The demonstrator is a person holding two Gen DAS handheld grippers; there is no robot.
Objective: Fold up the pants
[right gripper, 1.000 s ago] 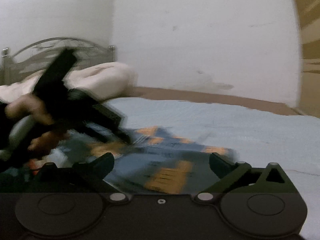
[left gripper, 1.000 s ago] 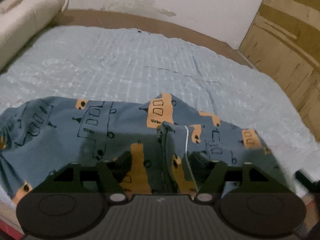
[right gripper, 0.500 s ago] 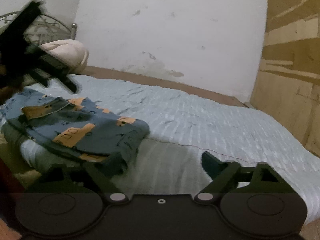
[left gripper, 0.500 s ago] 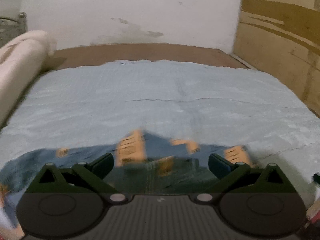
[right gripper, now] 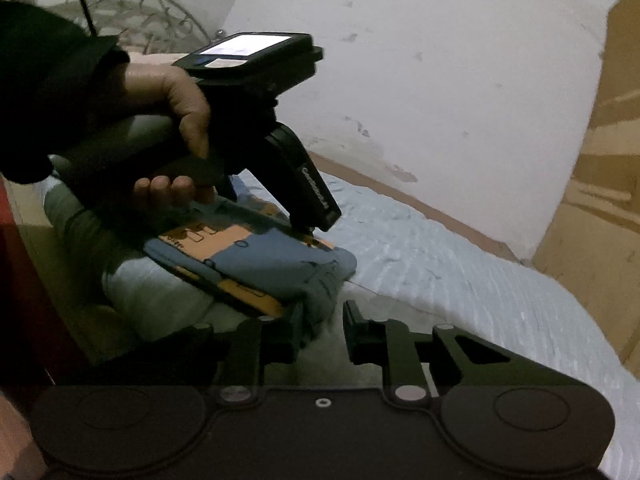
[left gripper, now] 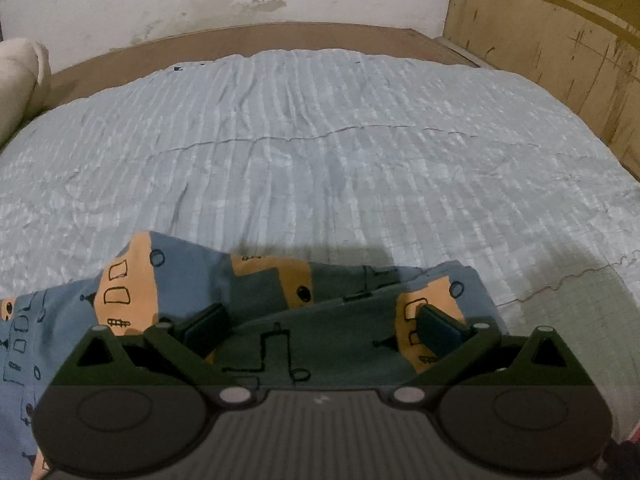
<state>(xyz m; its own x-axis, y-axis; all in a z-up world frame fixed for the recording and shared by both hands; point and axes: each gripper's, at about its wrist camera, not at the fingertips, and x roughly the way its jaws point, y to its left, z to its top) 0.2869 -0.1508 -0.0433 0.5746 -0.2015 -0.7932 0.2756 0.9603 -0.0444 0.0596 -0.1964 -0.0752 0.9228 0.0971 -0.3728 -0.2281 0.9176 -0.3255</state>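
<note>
1. Two layers now: the pants (left gripper: 256,300), spread flat a second ago, lie as a bundle at the bed's (left gripper: 320,160) near edge
2. Left gripper (left gripper: 320,330) spread wide above them
3. Right gripper (right gripper: 322,330) narrowly parted beside the bundle's corner, gripping nothing; folding seems nearly done

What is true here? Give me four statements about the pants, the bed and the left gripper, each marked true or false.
1. The pants lie on a light blue bedspread. True.
2. The left gripper is shut. False: its jaws stand wide apart over the pants.
3. A rolled cream blanket lies at the far left of the bed. True.
4. The pants are plain red. False: they are blue with orange prints.
</note>
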